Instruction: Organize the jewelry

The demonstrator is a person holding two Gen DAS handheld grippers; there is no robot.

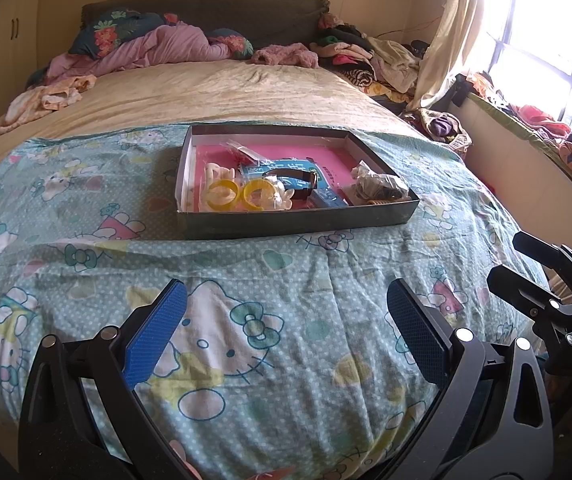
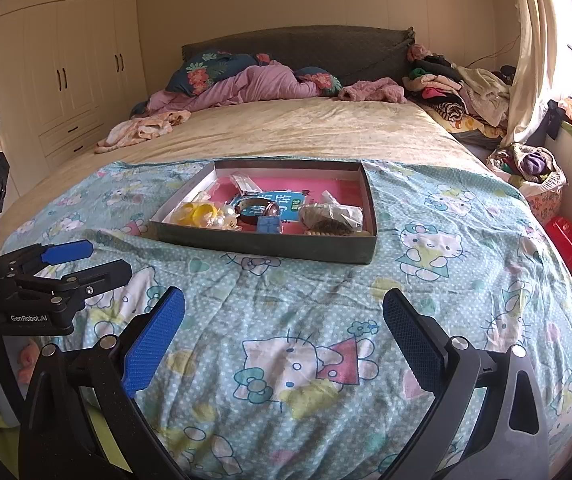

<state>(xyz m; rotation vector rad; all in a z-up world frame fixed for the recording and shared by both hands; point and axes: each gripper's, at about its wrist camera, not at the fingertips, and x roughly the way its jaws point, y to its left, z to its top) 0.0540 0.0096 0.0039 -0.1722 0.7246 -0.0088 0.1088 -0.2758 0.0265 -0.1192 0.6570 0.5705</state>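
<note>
— It's a bedroom: a bed (image 2: 286, 128) with a beige cover, a teal Hello Kitty sheet (image 1: 269, 336) spread over the near end, cream wardrobes (image 2: 65, 68) on the left wall, a bright window (image 1: 542, 40) with a pale curtain (image 1: 450, 32) on the right.

— And the jewelry?

— All of it sits in a shallow dark tray (image 1: 298, 222) with a pink floor, lying flat on the sheet. Two yellow bangles (image 1: 241, 194) sit side by side near the front left corner, white plastic pieces (image 1: 213, 174) just behind them. A dark wristwatch (image 1: 298, 182) lies in the middle over a blue printed card (image 1: 326, 172). A crumpled clear bag (image 1: 378, 186) fills the front right corner, and a small clear packet (image 1: 241, 150) lies toward the back.

— From the other side?

— Same tray (image 2: 269, 246); a cluster of pearly beads (image 2: 221, 216) shows beside the bangles (image 2: 199, 212), and a small blue box (image 2: 268, 224) rests near the front wall.

— The grippers?

— Both hover over the sheet, well short of the tray. The left gripper (image 1: 286, 332) has its blue pads spread wide with nothing between them. The right gripper (image 2: 283, 332) is likewise spread and empty. Each shows at the edge of the other's view.

— Anything else?

— Clothes piled (image 2: 458, 92) by the headboard, a pink blanket (image 2: 241, 88) over floral pillows, and a red object (image 2: 566, 242) on the floor beside the bed.
</note>
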